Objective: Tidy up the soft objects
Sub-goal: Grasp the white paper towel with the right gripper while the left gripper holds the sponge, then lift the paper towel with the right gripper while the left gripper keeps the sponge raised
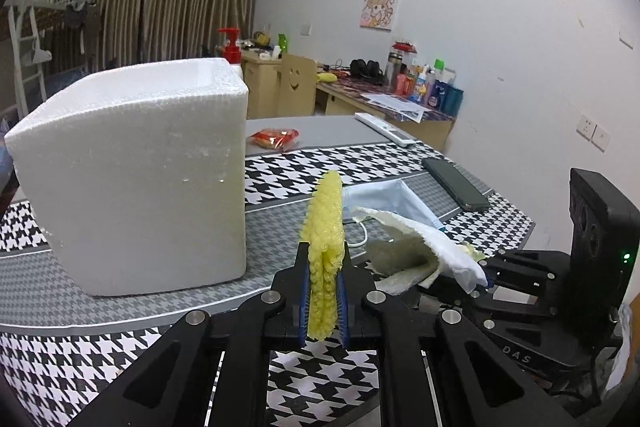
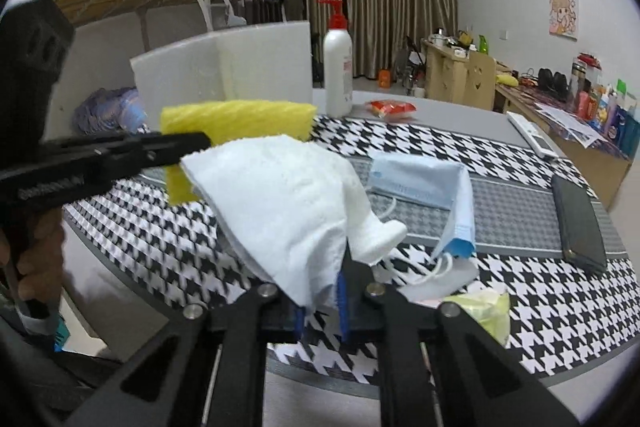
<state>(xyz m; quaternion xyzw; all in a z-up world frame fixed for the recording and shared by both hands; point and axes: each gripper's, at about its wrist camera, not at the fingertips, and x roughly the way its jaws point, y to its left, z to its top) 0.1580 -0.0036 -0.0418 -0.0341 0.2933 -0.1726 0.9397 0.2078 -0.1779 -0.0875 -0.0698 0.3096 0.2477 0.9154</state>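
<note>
Clamping a yellow knobbly foam sheet [image 1: 325, 227] between its blue pads, the left gripper [image 1: 324, 291] holds it on edge, so the sheet rises straight ahead of the fingers and stands clear of the black-and-white houndstooth tablecloth [image 1: 280, 173]. A white polystyrene foam box [image 1: 132, 167] stands on the cloth to the left of that gripper and slightly ahead of it.

To the right of the left gripper, the right gripper [image 2: 323, 301] is pinched shut on a crumpled white paper towel [image 2: 280, 203], which drapes over its fingers and hangs off the table. Ahead of the right gripper and just to its right, a pale blue surgical face mask [image 2: 420, 183] lies on the cloth with its white ear loops trailing. Further right of it lies a dark flat phone [image 2: 578, 223]. Close beside the right finger sits a pale yellow-green crumpled scrap [image 2: 486, 309]. Well ahead stands a white pump bottle with a red top [image 2: 338, 67], and near it a red snack packet [image 2: 390, 107].
</note>
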